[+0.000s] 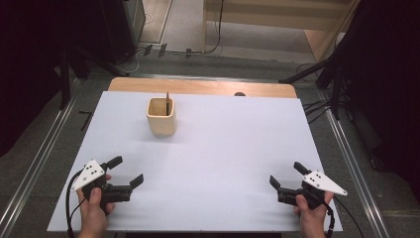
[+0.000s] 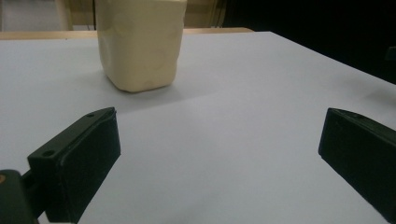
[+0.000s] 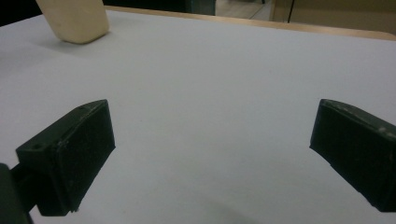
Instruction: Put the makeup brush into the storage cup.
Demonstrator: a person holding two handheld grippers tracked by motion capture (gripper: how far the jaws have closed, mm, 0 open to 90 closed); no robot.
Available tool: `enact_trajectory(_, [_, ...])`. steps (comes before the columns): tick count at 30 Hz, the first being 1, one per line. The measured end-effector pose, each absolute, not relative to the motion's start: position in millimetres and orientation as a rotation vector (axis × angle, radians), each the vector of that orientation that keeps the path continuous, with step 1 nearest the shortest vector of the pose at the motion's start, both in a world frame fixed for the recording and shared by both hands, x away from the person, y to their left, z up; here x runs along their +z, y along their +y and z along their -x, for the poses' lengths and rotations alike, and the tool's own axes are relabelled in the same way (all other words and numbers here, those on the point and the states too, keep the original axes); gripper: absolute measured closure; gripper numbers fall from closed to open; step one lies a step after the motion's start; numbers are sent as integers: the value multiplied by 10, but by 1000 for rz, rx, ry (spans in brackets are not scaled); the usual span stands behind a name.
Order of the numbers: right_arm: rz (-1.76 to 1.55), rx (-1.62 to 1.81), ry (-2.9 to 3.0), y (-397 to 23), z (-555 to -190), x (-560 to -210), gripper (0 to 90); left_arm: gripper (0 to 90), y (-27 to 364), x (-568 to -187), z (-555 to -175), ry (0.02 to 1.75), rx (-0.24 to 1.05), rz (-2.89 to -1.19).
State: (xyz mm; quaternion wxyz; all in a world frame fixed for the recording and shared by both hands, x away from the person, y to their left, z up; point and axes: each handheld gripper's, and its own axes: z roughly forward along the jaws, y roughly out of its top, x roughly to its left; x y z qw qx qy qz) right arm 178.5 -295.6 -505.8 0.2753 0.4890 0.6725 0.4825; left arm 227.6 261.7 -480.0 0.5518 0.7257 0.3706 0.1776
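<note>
Near the front edge of the white table (image 1: 213,148), a person holds two grippers low, one at each side. The left gripper (image 1: 129,171) sits at the near left, and its two black jaws stand wide apart with nothing between them. The right gripper (image 1: 286,174) sits at the near right, and its jaws are wide apart too, with nothing in them. Both rest close to the table top, well apart from each other. Farther back, a bit left of the middle, stands a cream cup (image 1: 161,116). It is upright, and a thin dark stick (image 1: 167,102) pokes up out of it, leaning on the far right side of the rim. In the left gripper view the cream cup (image 2: 140,44) is straight ahead, a little to the left, so the left gripper looks like the better one to reach it. In the right gripper view the cup (image 3: 74,19) is far off in the top left corner. I think the job now is to go to the cup and the stick. To do this well, the left gripper should move forward slowly and stay wide until it is around the thing it wants. The stick is thin, so the jaws must line up on both sides of it before they close. Coming from above may be best, so the cup does not get bumped and tip over. The right gripper can wait, or help hold the cup.
</note>
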Motion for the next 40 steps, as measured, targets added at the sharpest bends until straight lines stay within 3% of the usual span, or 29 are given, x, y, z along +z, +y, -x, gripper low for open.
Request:
enact_trajectory(11, [-1338,1300,1775,-3014,-1777,-5044,2,0,2810,-4805,-2269,904,432,-1695])
enact_trajectory(40, [-1341,1302,1767,-3034,-1753,-5020,1,0,2793,-4810,-2282,903,451,-1712])
